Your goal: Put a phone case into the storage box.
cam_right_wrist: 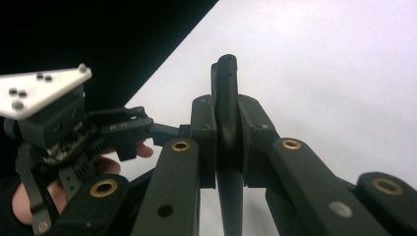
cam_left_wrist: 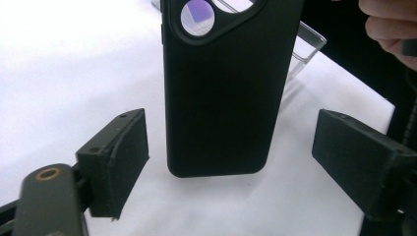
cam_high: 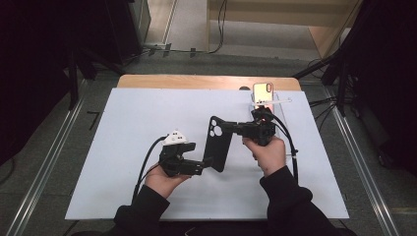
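A black phone case [cam_high: 217, 142] with a camera cut-out hangs above the white mat between my two grippers. My right gripper [cam_high: 228, 129] comes in from the right and is shut on the case's side edge; in the right gripper view its pads [cam_right_wrist: 204, 142] clamp the thin case [cam_right_wrist: 227, 83] from both sides. My left gripper [cam_high: 209, 162] reaches the case's lower end from the left. In the left gripper view the case [cam_left_wrist: 221, 88] stands between the two pads [cam_left_wrist: 120, 157], with a clear gap on each side, so the left gripper [cam_left_wrist: 236, 160] is open.
A phone [cam_high: 262, 92] leans upright in a clear stand [cam_high: 278, 102] at the back right of the white mat [cam_high: 147, 123], on a wooden table [cam_high: 196, 81]. Dark equipment and floor rails flank the table. The left gripper's grey plate [cam_right_wrist: 42, 91] faces the right gripper.
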Demonstrator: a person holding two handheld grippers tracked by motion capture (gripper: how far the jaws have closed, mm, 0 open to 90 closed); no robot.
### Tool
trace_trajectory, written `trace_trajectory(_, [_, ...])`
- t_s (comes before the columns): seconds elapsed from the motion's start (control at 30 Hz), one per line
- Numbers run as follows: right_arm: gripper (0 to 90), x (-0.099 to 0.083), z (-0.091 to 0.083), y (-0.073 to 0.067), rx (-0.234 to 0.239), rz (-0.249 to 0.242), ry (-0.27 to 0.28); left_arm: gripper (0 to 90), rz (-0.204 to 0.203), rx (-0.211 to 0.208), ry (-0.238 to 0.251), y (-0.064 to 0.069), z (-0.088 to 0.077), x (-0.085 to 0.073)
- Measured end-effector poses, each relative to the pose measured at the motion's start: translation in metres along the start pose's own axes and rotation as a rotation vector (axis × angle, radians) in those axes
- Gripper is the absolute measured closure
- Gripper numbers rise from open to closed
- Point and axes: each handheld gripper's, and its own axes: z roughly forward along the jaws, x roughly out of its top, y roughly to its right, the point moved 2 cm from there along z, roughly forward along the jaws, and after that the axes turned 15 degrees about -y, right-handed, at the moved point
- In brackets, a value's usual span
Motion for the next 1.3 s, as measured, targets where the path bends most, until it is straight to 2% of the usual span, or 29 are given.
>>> trace_trajectory(0.07, [77.3, -0.001, 0.001, -0.001, -0.001, -0.017, -0.009, 18.2, 0.007, -0.015, -0.012, -0.001, -0.002, 0.001])
trace_trajectory(0.2, [77.2, -0.002, 0.001, -0.002, -0.006, -0.073, -0.025, 20.0, 0.026, -0.020, -0.024, -0.003, -0.006, 0.003])
trace_trajectory(0.3, [77.2, -0.004, 0.001, -0.002, -0.017, -0.108, -0.035, 23.1, 0.040, -0.043, -0.057, -0.005, -0.010, 0.005])
trace_trajectory(0.47, [77.3, -0.007, -0.001, -0.001, -0.021, -0.139, -0.045, 26.2, 0.085, -0.015, -0.101, -0.005, -0.014, 0.008])
trace_trajectory(0.57, [77.2, -0.010, -0.001, -0.002, -0.009, -0.167, -0.057, 26.0, 0.102, -0.049, -0.143, -0.008, -0.014, 0.010])
trace_trajectory(0.63, [77.2, -0.012, -0.001, -0.003, -0.001, -0.197, -0.067, 25.9, 0.103, -0.039, -0.136, -0.009, -0.015, 0.012])
trace_trajectory(0.77, [77.2, -0.015, -0.002, -0.009, 0.002, -0.285, -0.083, 26.0, 0.125, -0.093, -0.131, -0.011, -0.021, 0.015])
trace_trajectory(0.87, [77.2, -0.017, -0.003, -0.013, 0.019, -0.322, -0.094, 26.1, 0.134, -0.115, -0.123, -0.013, -0.024, 0.017])
trace_trajectory(1.03, [77.3, -0.019, -0.005, -0.015, 0.050, -0.339, -0.120, 26.1, 0.193, -0.133, -0.115, -0.012, -0.029, 0.023])
trace_trajectory(1.17, [77.3, -0.019, -0.006, -0.017, 0.073, -0.361, -0.130, 26.3, 0.230, -0.176, -0.109, -0.013, -0.030, 0.029])
trace_trajectory(1.2, [77.3, -0.019, -0.006, -0.017, 0.076, -0.368, -0.132, 28.8, 0.241, -0.188, -0.109, -0.013, -0.030, 0.030])
trace_trajectory(1.3, [77.3, -0.019, -0.006, -0.018, 0.091, -0.388, -0.147, 29.0, 0.260, -0.202, -0.122, -0.015, -0.029, 0.033])
